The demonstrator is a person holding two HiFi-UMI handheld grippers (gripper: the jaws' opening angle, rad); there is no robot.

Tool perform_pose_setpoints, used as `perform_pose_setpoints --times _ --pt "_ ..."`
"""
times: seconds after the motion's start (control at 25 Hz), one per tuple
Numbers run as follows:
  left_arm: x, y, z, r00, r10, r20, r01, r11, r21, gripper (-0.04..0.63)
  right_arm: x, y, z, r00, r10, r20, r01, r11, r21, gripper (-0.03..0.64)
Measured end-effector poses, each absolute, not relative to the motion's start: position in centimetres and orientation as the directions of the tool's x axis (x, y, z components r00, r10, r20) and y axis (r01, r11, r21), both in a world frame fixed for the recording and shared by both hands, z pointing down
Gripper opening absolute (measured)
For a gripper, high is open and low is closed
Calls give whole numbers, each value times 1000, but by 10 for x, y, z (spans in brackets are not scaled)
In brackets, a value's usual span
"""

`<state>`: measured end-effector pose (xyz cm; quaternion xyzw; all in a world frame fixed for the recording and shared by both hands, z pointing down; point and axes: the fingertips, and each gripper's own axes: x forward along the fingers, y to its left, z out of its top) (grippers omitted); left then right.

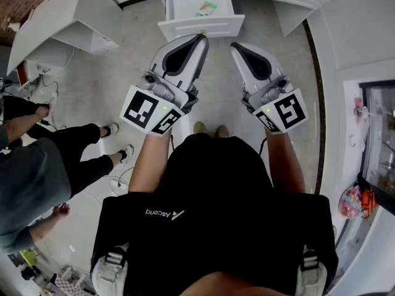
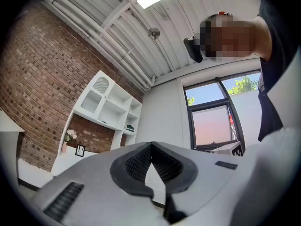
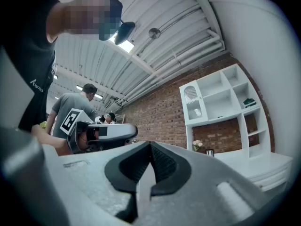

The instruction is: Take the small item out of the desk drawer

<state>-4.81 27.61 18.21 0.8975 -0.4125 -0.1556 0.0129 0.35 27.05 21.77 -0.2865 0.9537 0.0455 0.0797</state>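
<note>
The white desk drawer [image 1: 201, 24] stands pulled open at the top of the head view. A small green and white packet [image 1: 206, 8] lies inside it. My left gripper [image 1: 202, 37] is held just below the drawer's front, pointing toward it, shut and empty. Beside it, my right gripper [image 1: 235, 45] is also shut with nothing in it. In the left gripper view the left gripper [image 2: 150, 145] has its jaws meeting at the tips, and so does the right gripper [image 3: 150, 144] in the right gripper view. Both look up at the room, so neither shows the drawer.
A second white desk [image 1: 58, 23] stands at the left. A seated person's legs [image 1: 74, 150] stretch across the floor there. A white shelf unit [image 2: 110, 107] hangs on a brick wall. A window [image 2: 214, 124] and a standing person [image 3: 70, 108] show behind.
</note>
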Motion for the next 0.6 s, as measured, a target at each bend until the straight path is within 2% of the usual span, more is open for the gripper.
perform_pose_setpoints --times 0.6 --pt "-89 266 188 608 -748 -268 -736 -657 164 -2 -25 257 215 -803 -571 -172 -585 810 41 2"
